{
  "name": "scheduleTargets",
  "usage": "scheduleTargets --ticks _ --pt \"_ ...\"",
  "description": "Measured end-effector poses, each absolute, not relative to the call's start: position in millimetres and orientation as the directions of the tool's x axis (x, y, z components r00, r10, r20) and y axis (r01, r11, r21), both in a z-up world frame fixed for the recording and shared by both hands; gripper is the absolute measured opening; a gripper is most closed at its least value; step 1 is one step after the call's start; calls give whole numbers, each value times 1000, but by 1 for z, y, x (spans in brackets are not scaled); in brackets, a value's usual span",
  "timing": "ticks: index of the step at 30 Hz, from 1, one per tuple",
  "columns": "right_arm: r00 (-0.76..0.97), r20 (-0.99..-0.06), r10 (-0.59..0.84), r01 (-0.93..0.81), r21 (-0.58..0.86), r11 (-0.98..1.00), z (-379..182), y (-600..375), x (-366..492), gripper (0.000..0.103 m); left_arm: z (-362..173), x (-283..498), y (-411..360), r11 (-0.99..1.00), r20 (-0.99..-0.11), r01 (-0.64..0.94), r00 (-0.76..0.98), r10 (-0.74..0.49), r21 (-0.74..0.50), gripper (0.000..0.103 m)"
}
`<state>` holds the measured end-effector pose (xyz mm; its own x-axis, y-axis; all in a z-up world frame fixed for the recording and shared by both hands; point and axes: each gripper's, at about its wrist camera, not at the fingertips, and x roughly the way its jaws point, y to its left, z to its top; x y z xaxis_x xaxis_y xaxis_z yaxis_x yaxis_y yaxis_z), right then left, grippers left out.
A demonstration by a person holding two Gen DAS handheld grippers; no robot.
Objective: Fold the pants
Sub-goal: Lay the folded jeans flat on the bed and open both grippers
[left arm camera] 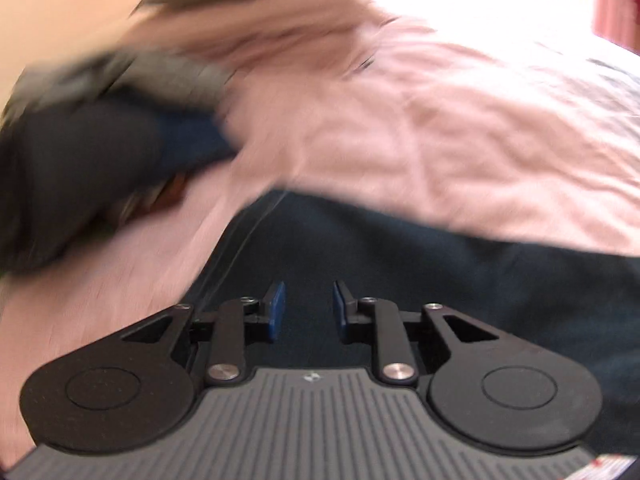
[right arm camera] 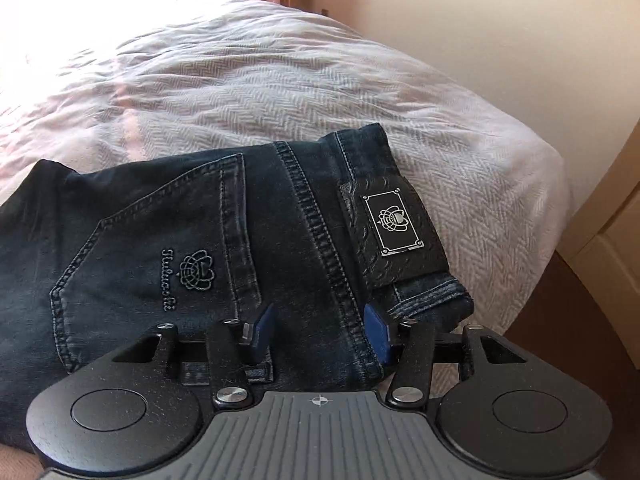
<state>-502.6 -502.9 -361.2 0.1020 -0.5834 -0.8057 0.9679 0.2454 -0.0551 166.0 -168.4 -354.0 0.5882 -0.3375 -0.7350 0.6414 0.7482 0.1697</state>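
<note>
Jeans folded into a compact stack on bed, waistband patch uppermost. Left gripper narrowly parted, empty, above jeans. Right gripper parted wider, straddling the seam, not clamping. Probably only final tidying left.

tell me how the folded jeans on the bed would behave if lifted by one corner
The jeans are probably floppy: soft denim, so the layers would likely sag and unfold. They look fairly heavy for their size, being thick and stacked with a leather patch. Pushed, they would likely drag rather than slide on the textured bedspread.
</note>
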Motion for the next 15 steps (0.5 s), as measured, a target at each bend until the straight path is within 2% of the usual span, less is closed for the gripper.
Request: scheduleTargets --ticks 5,8,11,12,13,15 --pt "120 -798 -591 976 -15 219 -364 -489 -478 47 -383 186 -216 593 -740 784 508 -440 185 25" --pt "78 -798 -597 975 -64 212 -371 -477 -459 47 -406 213 -211 579 -724 761 572 -385 292 25" --pt "37 -788 -615 978 -99 185 -368 -458 -447 47 -405 260 -174 683 -707 661 641 -298 311 29" --pt "40 -786 -617 979 -93 182 -365 -448 -441 47 -398 269 -161 720 -704 622 658 -267 308 17" --pt "53 -781 -623 978 -85 190 -361 -438 -435 47 -388 274 -148 746 -703 597 664 -255 293 14" --pt "68 -761 -646 972 -96 215 -351 -416 -414 47 -357 262 -117 760 -692 616 642 -330 210 15"
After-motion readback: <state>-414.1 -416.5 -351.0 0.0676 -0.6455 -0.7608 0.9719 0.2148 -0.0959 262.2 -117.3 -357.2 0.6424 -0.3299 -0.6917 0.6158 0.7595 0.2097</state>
